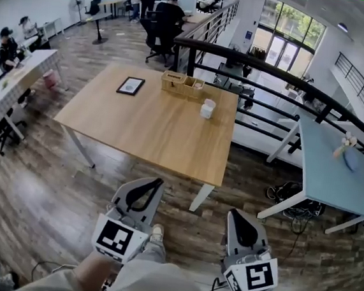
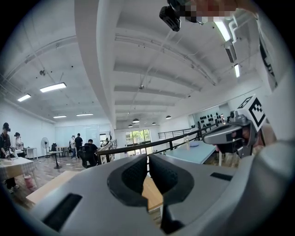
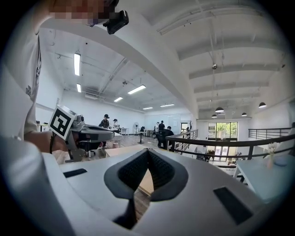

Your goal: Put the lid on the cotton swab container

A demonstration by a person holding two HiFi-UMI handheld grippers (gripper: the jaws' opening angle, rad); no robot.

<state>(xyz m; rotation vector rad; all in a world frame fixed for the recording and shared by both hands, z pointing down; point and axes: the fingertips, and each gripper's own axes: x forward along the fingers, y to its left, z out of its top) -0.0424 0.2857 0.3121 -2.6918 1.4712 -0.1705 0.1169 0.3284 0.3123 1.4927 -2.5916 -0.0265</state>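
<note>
A white cotton swab container (image 1: 207, 108) stands near the far right edge of the wooden table (image 1: 152, 126); its lid cannot be told apart at this distance. Both grippers hang low in front of the person, well short of the table. My left gripper (image 1: 154, 183) is shut, pads meeting, nothing between them; the left gripper view looks out across the room with the jaw tips (image 2: 147, 159) touching. My right gripper (image 1: 234, 214) is shut too and empty, its tips (image 3: 148, 152) closed in the right gripper view.
On the table lie a dark tablet (image 1: 131, 85) and a wooden organizer box (image 1: 182, 83). A black railing (image 1: 266, 70) runs behind it. A blue table (image 1: 330, 172) stands to the right. People sit at desks at the left and back. Wooden floor lies between me and the table.
</note>
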